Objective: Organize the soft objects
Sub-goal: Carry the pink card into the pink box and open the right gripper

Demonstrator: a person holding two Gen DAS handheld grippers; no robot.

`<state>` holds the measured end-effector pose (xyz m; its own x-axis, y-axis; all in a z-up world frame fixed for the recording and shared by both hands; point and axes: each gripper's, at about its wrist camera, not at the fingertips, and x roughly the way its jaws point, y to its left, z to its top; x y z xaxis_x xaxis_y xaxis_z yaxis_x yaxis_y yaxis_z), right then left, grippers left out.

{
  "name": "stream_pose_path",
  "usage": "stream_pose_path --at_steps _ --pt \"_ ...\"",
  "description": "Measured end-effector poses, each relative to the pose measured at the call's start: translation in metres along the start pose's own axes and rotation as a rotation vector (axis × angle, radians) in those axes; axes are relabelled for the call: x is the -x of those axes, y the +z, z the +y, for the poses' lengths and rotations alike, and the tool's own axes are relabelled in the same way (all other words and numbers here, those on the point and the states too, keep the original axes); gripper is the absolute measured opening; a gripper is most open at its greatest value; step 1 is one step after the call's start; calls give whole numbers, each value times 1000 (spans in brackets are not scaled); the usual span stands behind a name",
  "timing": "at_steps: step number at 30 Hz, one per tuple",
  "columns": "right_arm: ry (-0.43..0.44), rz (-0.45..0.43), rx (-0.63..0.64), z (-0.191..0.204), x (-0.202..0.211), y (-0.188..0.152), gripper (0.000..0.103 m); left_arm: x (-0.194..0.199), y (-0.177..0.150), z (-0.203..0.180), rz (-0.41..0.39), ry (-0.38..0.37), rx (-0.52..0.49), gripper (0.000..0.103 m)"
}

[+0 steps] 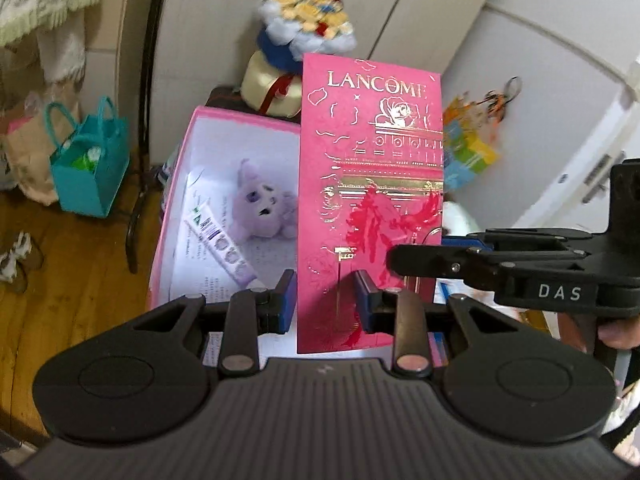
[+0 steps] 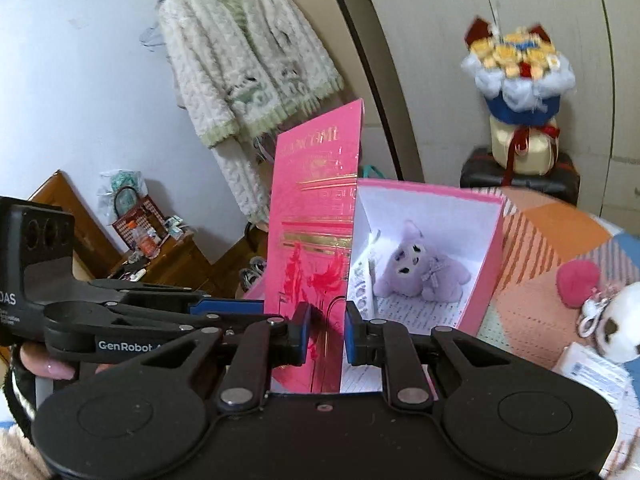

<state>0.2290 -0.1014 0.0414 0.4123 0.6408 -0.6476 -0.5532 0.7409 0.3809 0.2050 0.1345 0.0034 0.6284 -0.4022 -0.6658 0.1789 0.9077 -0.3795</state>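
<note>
An open pink box (image 1: pixel 170 216) (image 2: pixel 486 264) holds a purple plush toy (image 1: pixel 262 206) (image 2: pixel 420 270) and a white tube (image 1: pixel 218 242). Its pink Lancôme lid (image 1: pixel 370 184) (image 2: pixel 316 208) stands upright. My left gripper (image 1: pixel 326 300) straddles the lid's lower edge, jaws apart, pads not pressing it. My right gripper (image 2: pixel 326 330) also straddles the lid, jaws apart. Each gripper shows from the side in the other's view: the right gripper (image 1: pixel 500 268), the left gripper (image 2: pixel 120 320). A white plush (image 2: pixel 612 328) and a pink pom-pom (image 2: pixel 578 282) lie on the bed at right.
A plush bouquet (image 1: pixel 304 36) (image 2: pixel 520 80) stands on a dark case behind the box. A teal bag (image 1: pixel 90 164) sits on the wooden floor at left. A fluffy cardigan (image 2: pixel 244 56) hangs on the wall. A patterned blanket (image 2: pixel 552 232) covers the bed.
</note>
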Motion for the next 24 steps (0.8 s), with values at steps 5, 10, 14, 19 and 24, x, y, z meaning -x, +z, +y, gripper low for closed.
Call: stream_pose_path --at_steps 5,10,14,19,24 --pt "-57 54 -1 -12 -39 10 22 -42 12 17 56 32 58 29" --pt "-146 101 49 -17 -68 15 23 -77 20 30 135 1 131 19" --pt "-173 132 90 -13 -80 14 20 -87 23 29 168 16 140 12" --pt "-184 134 92 -23 -83 17 17 -97 25 31 191 -17 165 12" --pt "-282 110 118 -21 -83 11 22 -93 24 18 171 12 95 18"
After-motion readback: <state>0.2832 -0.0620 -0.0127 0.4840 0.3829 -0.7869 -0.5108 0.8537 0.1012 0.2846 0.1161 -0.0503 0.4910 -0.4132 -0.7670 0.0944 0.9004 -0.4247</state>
